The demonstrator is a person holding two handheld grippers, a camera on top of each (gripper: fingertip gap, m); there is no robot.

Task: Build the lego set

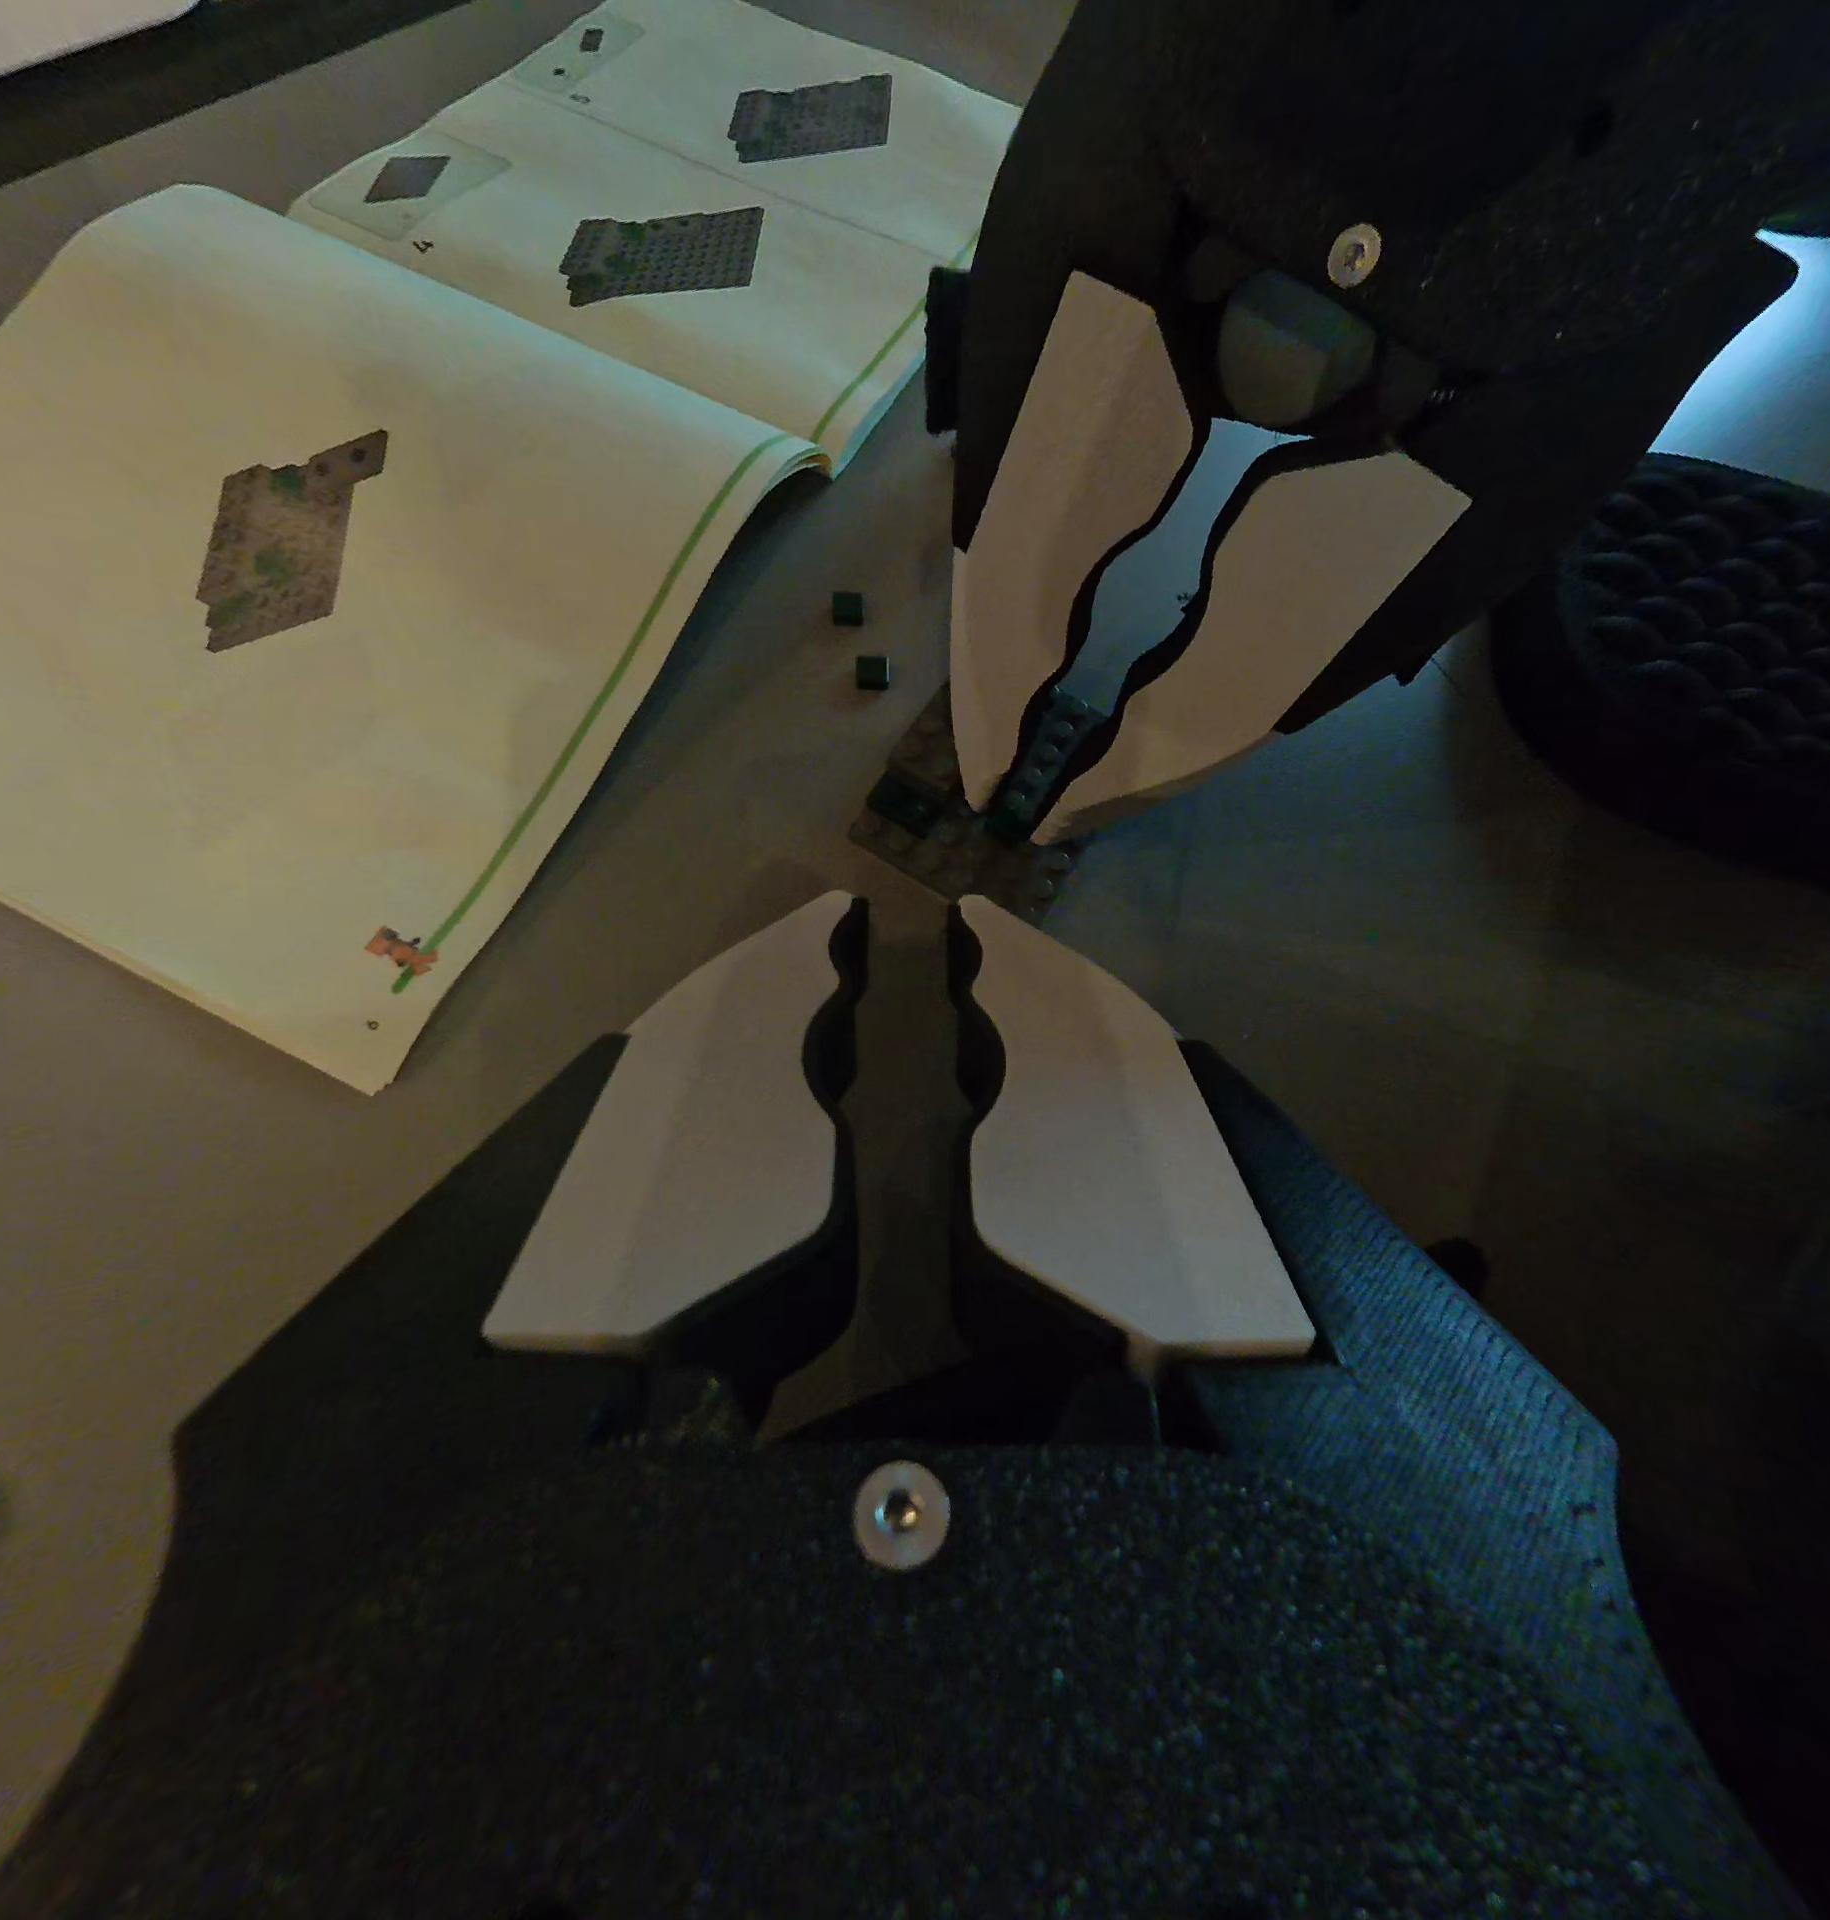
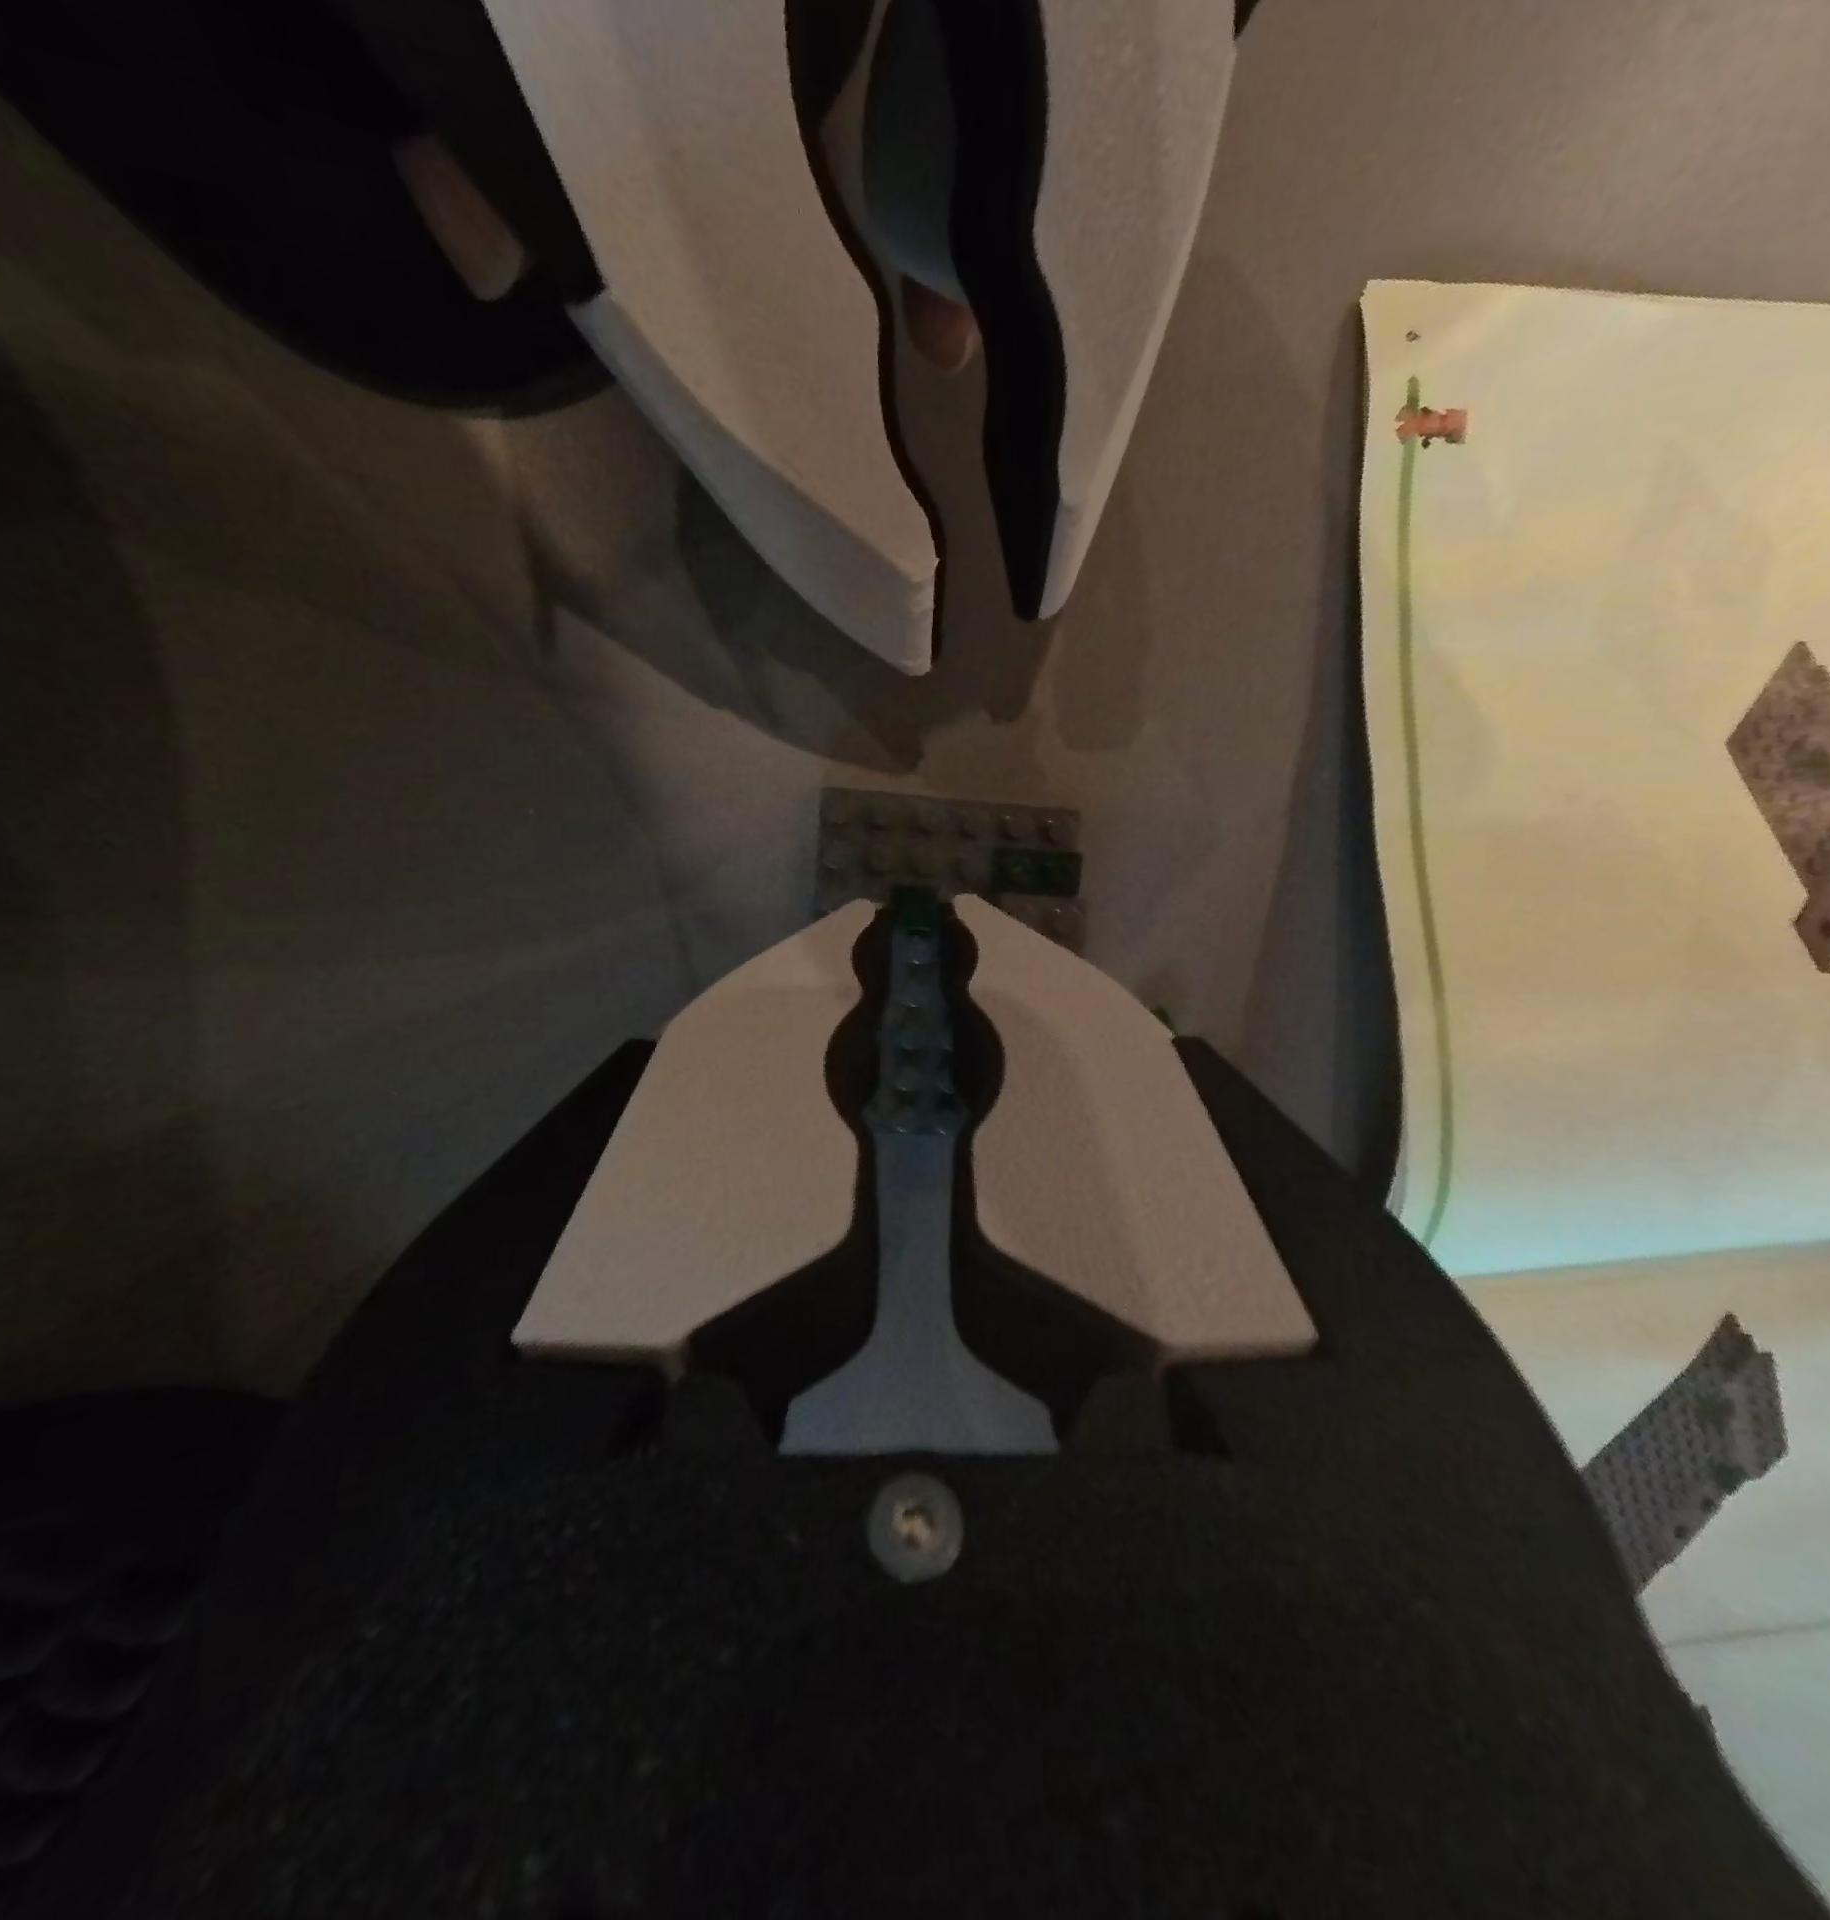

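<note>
Right tongs [image 2: 913, 906] are pinching a tiny dark green lego piece [image 2: 912, 900] on the flat grey studded lego plate [image 2: 921, 837] mid-surface; left tongs [image 1: 909, 906] are slightly spread, empty. Press off-centre and that unheld plate could skid or tip.

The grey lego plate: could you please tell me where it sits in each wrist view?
Left wrist view: the grey lego plate lies just above centre, under the right gripper.
Right wrist view: it lies at centre, just beyond this gripper's tips.
Shared landmark: the open instruction booklet, at the right edge in the right wrist view.
</note>
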